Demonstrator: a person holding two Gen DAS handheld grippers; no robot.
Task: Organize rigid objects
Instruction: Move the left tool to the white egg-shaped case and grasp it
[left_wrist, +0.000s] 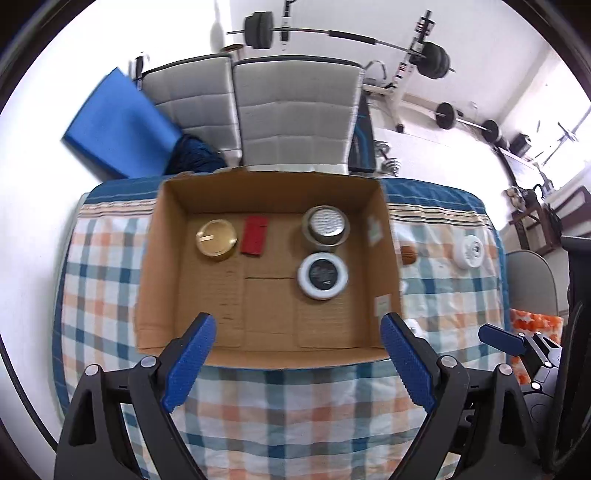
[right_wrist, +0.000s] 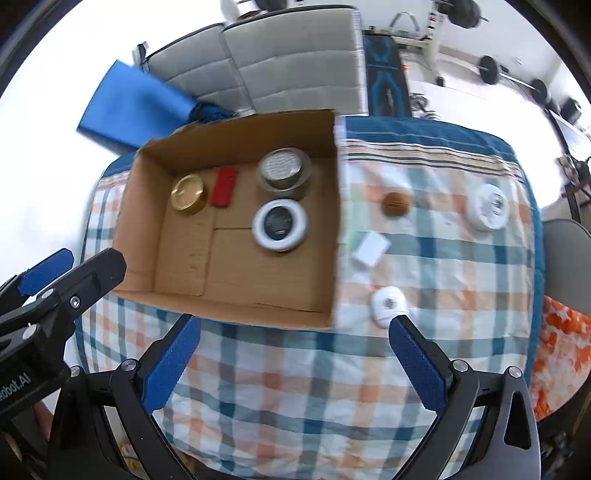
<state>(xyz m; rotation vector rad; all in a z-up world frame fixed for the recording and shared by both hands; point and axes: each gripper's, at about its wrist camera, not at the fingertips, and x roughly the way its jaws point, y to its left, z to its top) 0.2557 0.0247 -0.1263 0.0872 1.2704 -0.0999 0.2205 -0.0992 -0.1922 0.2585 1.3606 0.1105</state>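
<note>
Holding both grippers spread wide and empty: your left gripper (left_wrist: 297, 354) hangs over the cardboard box's (left_wrist: 147, 258) near wall, your right gripper (right_wrist: 293, 354) over checked cloth (right_wrist: 295, 406). White oval case (right_wrist: 388, 304) sits at right fingertip; beyond, white square piece (right_wrist: 371, 248), brown disc (right_wrist: 395, 203), white round tin (right_wrist: 488, 206) outside the box.

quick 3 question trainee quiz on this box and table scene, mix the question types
1. True or false: the red block lies inside the cardboard box.
2. How many items sit in the box?
3. Which lies on the tablecloth nearest the right gripper? A) gold tin B) small white case C) brown disc

Key: 1 true. 2 four. 3 B.
</note>
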